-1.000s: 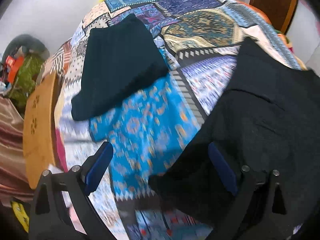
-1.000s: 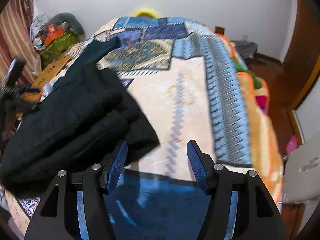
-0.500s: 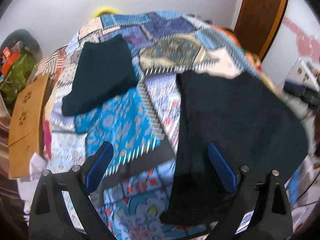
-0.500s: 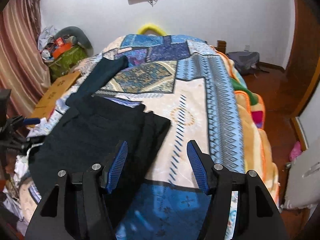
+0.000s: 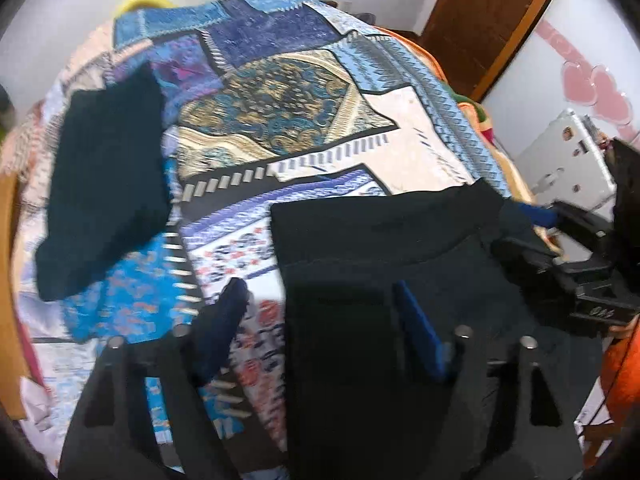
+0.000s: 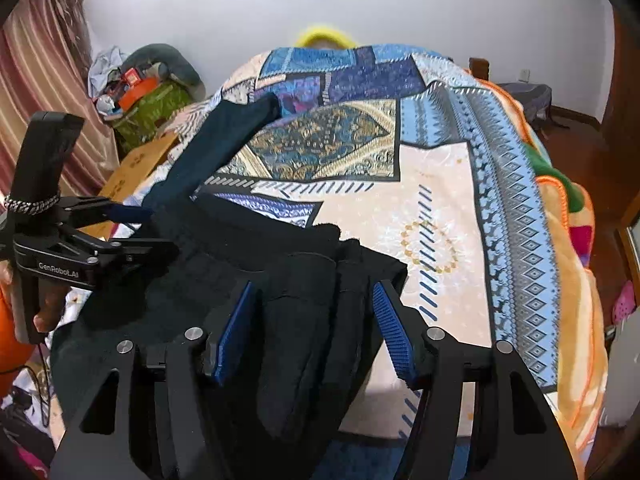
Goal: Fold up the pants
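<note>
Black pants (image 6: 248, 280) on patchwork blanket (image 6: 440, 216), curtain (image 6: 44, 80) — right view only

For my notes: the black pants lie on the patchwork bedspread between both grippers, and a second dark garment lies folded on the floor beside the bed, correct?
Not quite: the second dark garment lies on the patchwork bedspread itself, farther up the bed than the black pants, not on the floor. The left wrist view shows it.
</note>
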`<action>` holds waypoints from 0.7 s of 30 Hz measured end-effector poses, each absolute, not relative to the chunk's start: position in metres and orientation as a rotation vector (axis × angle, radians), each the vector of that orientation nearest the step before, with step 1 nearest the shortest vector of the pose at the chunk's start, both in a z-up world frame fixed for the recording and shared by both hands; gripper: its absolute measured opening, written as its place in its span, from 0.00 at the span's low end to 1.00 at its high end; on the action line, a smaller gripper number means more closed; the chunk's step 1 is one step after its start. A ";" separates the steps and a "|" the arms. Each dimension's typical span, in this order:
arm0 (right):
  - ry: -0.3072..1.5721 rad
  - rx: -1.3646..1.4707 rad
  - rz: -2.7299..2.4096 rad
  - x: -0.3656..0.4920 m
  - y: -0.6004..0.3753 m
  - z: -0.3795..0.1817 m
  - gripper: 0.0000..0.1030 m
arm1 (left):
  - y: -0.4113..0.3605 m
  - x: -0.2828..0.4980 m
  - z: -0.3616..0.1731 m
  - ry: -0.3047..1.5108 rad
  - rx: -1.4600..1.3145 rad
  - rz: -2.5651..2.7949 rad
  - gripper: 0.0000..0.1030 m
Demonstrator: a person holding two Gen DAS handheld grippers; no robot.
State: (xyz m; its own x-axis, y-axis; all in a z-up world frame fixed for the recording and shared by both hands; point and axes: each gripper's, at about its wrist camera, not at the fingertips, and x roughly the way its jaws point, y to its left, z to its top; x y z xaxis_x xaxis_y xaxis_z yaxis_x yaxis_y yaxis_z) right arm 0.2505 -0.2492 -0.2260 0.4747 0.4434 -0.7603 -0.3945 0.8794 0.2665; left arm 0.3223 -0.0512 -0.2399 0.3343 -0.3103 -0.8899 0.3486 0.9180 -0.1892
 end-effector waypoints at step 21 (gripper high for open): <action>0.748 0.047 0.450 0.247 -0.257 -0.187 0.19 | -0.090 0.322 -0.176 0.903 0.213 -0.392 0.30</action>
